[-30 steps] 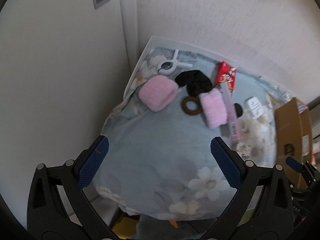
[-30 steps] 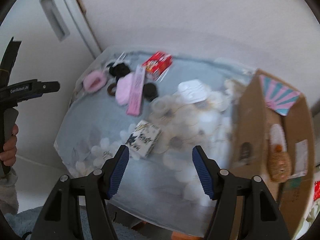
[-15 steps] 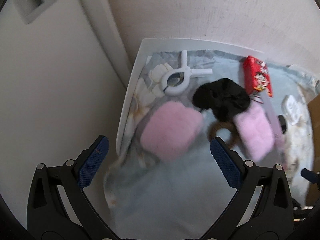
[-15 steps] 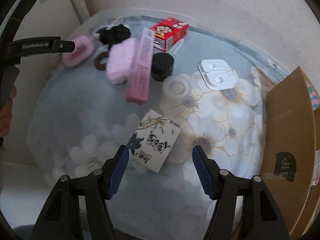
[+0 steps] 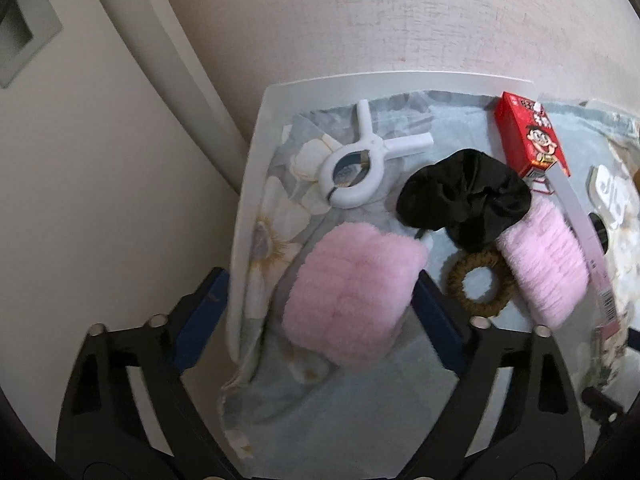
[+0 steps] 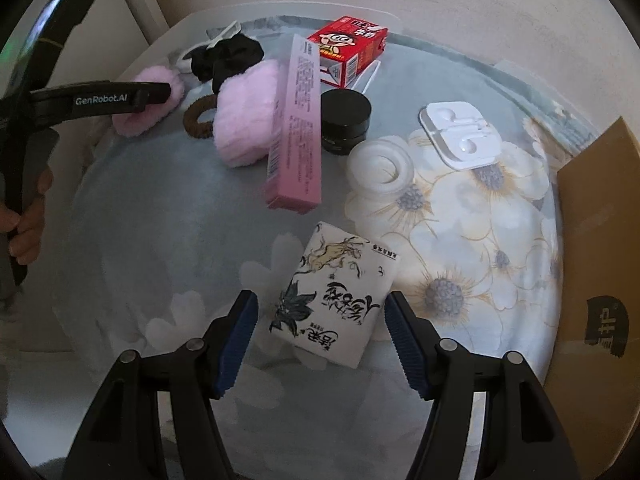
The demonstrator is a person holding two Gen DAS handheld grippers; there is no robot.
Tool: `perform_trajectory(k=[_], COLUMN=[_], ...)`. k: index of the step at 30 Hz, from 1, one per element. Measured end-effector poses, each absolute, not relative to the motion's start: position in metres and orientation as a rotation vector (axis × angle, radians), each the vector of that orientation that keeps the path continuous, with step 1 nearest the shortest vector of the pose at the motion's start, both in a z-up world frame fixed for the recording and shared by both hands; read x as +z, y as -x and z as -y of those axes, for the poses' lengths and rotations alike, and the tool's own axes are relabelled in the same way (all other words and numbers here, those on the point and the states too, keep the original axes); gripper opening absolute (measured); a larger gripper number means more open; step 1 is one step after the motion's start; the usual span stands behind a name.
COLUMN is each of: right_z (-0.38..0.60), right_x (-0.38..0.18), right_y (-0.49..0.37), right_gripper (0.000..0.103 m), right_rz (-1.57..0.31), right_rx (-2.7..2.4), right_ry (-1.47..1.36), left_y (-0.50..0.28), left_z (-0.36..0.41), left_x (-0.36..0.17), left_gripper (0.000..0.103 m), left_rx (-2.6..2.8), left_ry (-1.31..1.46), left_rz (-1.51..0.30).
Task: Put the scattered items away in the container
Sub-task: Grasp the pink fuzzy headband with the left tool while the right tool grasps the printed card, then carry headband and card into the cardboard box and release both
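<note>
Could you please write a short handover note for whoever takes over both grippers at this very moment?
Left gripper: open, its fingers on either side of the fluffy pink scrunchie, not closed on it.
Right gripper: open, its fingers flanking the printed tissue pack, nothing held.
Still on the floral cloth: white clip, black scrunchie, brown hair tie, second pink scrunchie, long pink box, red carton, black jar, clear tape roll, earphone case.
Cardboard box stands at the right edge.
Done: no item seen moved into it.
Left: grasp, carry over, repeat.
</note>
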State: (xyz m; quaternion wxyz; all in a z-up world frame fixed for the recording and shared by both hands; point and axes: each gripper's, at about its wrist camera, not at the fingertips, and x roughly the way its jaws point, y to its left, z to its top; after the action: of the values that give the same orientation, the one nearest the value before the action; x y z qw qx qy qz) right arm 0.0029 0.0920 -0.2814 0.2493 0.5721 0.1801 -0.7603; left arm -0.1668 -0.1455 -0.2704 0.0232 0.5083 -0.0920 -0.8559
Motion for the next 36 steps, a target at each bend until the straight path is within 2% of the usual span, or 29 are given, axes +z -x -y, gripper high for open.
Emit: perform_trajectory(k=[4, 6, 8, 12, 24, 31, 36], right_z=[-0.091, -0.092, -0.092, -0.092, -0.099, -0.106, -0.112], right_x=[-0.286, -0.289, -0.288, -0.286, -0.279, -0.272, -0.265], right_y=[0.002, 0.004, 0.005, 0.006, 0.006, 0.007, 0.009], right_gripper=[0.062, 0.060, 0.049, 0.048, 0.047, 0.047, 0.047], right_rz=[-0.470, -0.464, -0.489, -0.488, -0.487, -0.482, -0.474], right_rx=[-2.075, -2.079, -2.097, -2.100, -2.097, -2.112, -2.126], right_ry=[-1.584, -1.598, -1.587, -1.581, -1.553, -1.530, -1.514], left_y=[0.163, 0.162, 0.160, 0.155, 0.137, 0.123, 0.106], left_z=[0.149, 0.149, 0.149, 0.149, 0.127, 0.131, 0.129], left_x=[-0.270, -0.271, -0.271, -0.269, -0.250, -0.244, -0.218], left_gripper=[0.057, 0.040, 0.032, 0.019, 0.013, 0.013, 0.013], left_rx=[-2.632, -2.606, -2.592, -2.571, -2.603, -2.609, -2.641], left_ry=[-1.514, -1.475, -1.440, -1.364, -1.223, -1.195, -1.167], left_rz=[0.355, 0.410, 0.447, 0.477, 0.578, 0.544, 0.523])
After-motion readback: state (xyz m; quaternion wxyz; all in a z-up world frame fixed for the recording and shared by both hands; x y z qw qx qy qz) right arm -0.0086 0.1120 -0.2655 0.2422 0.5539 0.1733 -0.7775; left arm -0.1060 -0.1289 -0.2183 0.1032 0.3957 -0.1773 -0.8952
